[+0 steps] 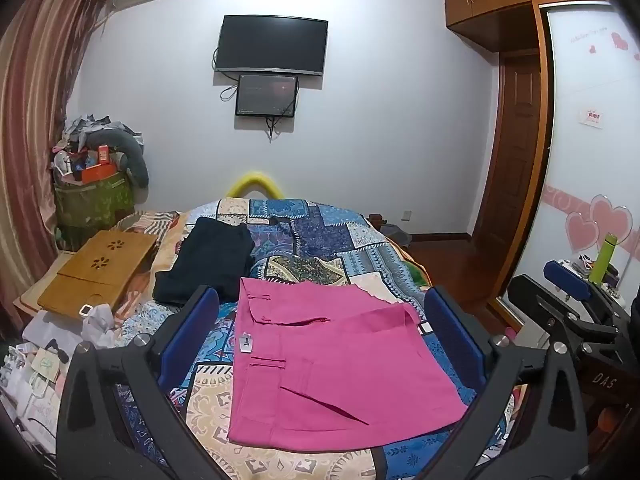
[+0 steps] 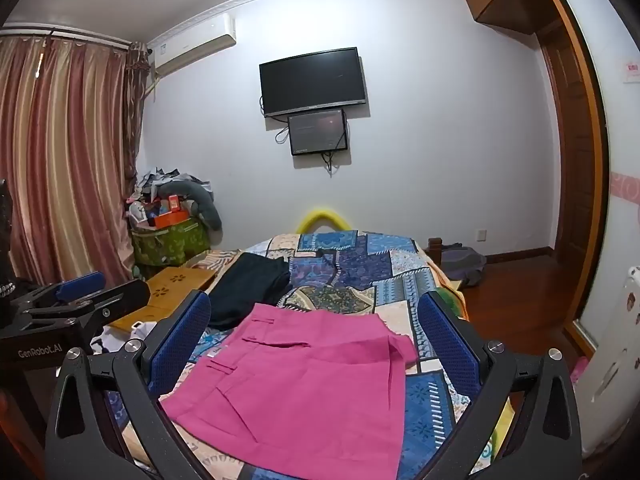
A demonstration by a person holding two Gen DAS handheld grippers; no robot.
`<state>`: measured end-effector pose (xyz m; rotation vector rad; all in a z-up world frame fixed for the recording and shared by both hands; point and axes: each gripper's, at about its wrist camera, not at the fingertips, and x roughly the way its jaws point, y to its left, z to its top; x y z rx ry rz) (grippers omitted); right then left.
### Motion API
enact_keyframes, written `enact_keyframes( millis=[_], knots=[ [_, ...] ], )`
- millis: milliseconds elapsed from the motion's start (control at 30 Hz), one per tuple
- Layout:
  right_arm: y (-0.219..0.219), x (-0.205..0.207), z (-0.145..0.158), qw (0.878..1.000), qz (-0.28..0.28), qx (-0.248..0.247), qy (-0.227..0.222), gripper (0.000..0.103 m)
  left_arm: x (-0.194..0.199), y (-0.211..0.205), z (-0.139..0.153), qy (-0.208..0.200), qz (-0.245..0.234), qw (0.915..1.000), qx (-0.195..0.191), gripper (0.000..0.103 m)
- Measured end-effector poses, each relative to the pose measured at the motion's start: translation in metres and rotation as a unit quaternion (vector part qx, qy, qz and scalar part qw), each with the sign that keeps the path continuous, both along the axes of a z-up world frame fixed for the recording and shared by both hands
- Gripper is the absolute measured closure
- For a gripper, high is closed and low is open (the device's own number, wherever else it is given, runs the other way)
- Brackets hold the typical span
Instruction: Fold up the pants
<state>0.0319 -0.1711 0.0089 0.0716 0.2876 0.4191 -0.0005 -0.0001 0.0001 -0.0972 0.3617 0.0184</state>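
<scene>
Left wrist view: the left gripper stands with its jaws spread wide and nothing between the pads, held above the bed. Just below and ahead of it lie the pink pants, already folded into a compact, roughly square stack with the waistband toward the gripper's left. In the right wrist view the right gripper is likewise wide open and empty over the same stack. Beyond, to the left, dark pants lie folded too. The folding looks essentially done; at most a corner wants smoothing.
</scene>
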Motion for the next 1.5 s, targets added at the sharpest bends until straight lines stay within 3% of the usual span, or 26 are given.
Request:
enact_keyframes(
  millis=[1500],
  knots=[
    [0.0024, -0.0012, -0.0021, 1.000, 0.001, -0.001, 0.003, 0.000, -0.0022, -0.0004, 0.0048, -0.008, 0.008, 0.9999, 0.005, 0.000]
  ],
)
